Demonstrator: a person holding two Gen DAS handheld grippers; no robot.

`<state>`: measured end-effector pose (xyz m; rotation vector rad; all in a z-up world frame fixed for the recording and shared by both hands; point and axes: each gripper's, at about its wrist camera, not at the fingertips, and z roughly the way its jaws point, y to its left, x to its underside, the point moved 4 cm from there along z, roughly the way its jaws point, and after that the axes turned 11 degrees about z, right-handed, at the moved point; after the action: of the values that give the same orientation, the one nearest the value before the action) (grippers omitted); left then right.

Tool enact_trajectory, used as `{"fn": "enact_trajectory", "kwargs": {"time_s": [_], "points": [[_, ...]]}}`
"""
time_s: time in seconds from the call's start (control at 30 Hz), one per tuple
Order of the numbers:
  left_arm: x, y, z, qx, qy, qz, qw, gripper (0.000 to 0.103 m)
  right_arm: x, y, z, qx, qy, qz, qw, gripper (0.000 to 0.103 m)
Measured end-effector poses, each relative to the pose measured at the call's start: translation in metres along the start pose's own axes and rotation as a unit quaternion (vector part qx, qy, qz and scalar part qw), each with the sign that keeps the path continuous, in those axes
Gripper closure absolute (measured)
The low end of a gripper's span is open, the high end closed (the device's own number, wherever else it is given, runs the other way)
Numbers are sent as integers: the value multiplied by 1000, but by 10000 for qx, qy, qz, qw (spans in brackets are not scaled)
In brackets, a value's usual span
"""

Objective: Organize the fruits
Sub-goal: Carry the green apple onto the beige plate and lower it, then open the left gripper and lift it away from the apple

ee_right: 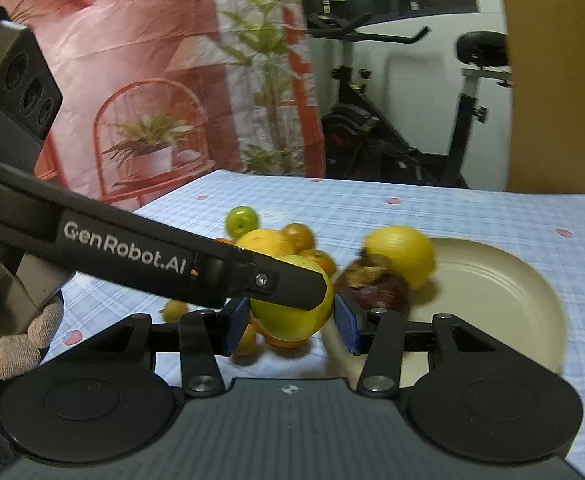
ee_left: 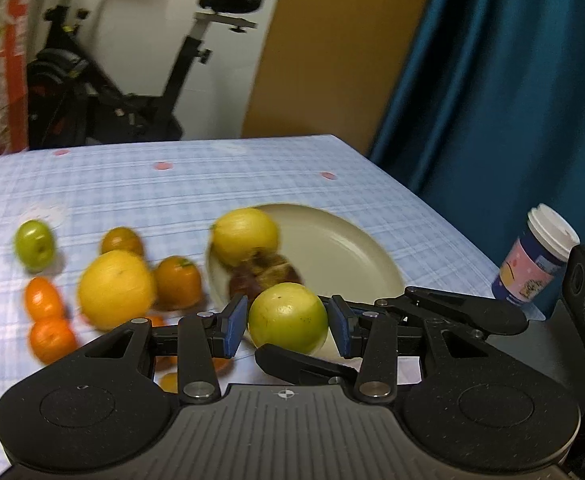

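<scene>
A yellow-green apple (ee_left: 288, 318) hangs just above the table's front, near the rim of a cream plate (ee_left: 344, 248). My left gripper (ee_left: 288, 330) is shut on the apple, its blue pads against both sides. My right gripper (ee_right: 292, 326) is shut on the same apple (ee_right: 288, 320); one of its black fingers (ee_left: 304, 364) runs under the apple in the left wrist view. The left gripper's finger (ee_right: 292, 284) crosses the apple's top in the right wrist view. On the plate (ee_right: 492, 280) lie a big yellow fruit (ee_left: 246, 234) and a dark reddish fruit (ee_left: 268, 276).
Left of the plate lie a large yellow fruit (ee_left: 114, 288), several oranges (ee_left: 178, 282) and a small green apple (ee_left: 34, 244) on the blue checked cloth. A lidded paper cup (ee_left: 536, 256) stands at the table's right edge. A gloved hand (ee_right: 12, 332) holds the left gripper.
</scene>
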<state>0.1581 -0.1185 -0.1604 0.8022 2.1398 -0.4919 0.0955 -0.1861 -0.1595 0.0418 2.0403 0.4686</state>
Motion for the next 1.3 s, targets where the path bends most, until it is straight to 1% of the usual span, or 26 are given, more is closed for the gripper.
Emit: {"fn": "enact_trajectory", "kwargs": {"time_s": [0.2,0.37,0.57,0.63,0.7,0.87,0.9,0.93,1.03,1.1,1.23,1.3], "points": [[-7,-21,24,139,170,267,9994,56,-2,-25,-15,335,-36,335,9989,54],[-3,-23,38,149,334,323,9988,56,1,-38,-15,558,82,552,9969,54],[0,-22,40,53,361,443,9984,57,5,-42,-6,551,242,682,9959,54],[0,-21,41,-33,340,532,9980,57,9,-43,0,536,326,714,9955,54],[0,-22,43,-121,322,602,9976,57,8,-44,1,506,306,743,9955,54],[2,-17,44,-193,378,538,9977,56,8,-43,7,432,270,771,9957,54],[2,-16,42,-224,362,512,9978,53,9,-44,8,427,256,775,9957,54],[4,-14,41,-252,353,457,9980,47,9,-45,8,423,249,783,9957,54],[6,-9,38,-340,359,306,9983,41,10,-46,11,534,291,796,9950,53],[7,-7,34,-358,297,264,9986,41,10,-47,10,538,287,802,9949,52],[8,-4,24,-451,184,190,9986,41,10,-40,7,590,149,624,9962,51],[9,-2,17,-511,109,132,9985,41,9,-40,5,585,105,587,9965,43]]}}
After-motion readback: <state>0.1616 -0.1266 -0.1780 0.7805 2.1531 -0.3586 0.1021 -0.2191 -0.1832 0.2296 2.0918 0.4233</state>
